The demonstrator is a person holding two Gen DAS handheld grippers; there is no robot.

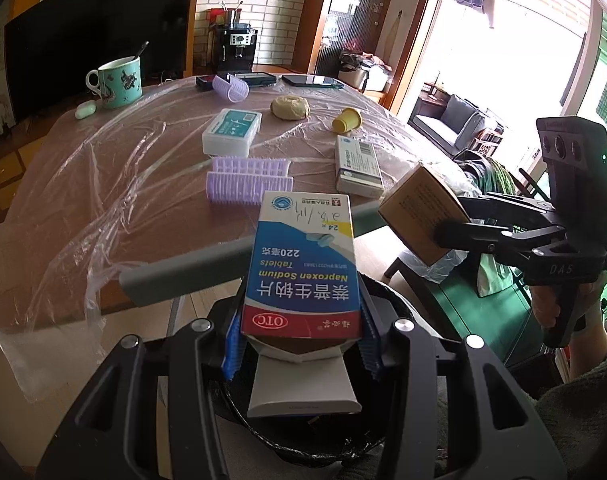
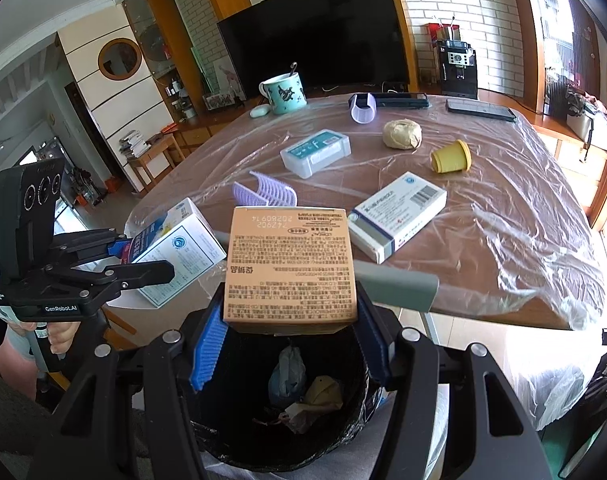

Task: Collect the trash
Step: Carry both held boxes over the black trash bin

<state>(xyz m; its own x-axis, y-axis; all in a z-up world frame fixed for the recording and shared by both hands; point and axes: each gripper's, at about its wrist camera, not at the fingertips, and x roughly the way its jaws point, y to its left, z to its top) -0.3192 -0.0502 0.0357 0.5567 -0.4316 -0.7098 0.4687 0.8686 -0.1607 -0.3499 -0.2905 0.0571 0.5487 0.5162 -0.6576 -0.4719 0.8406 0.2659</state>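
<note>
My left gripper [image 1: 301,344] is shut on a blue-and-white Naproxen tablet box [image 1: 303,264], held above the black bin; the box also shows in the right wrist view [image 2: 179,248]. My right gripper [image 2: 289,344] is shut on a tan cardboard box [image 2: 291,268], held over the black trash bin [image 2: 231,432], which holds crumpled scraps. The tan box also shows at the right of the left wrist view [image 1: 421,216]. On the table lie a yellow cup [image 2: 450,157], a crumpled brown wad [image 2: 402,133] and a white medicine box [image 2: 397,216].
The plastic-covered table [image 2: 503,240] also carries purple hair rollers [image 2: 265,194], a white case [image 2: 315,153], a teal mug [image 2: 283,94], an earbud case [image 2: 260,111] and phones [image 2: 481,110]. A TV [image 2: 315,36] and coffee machine [image 2: 457,68] stand behind.
</note>
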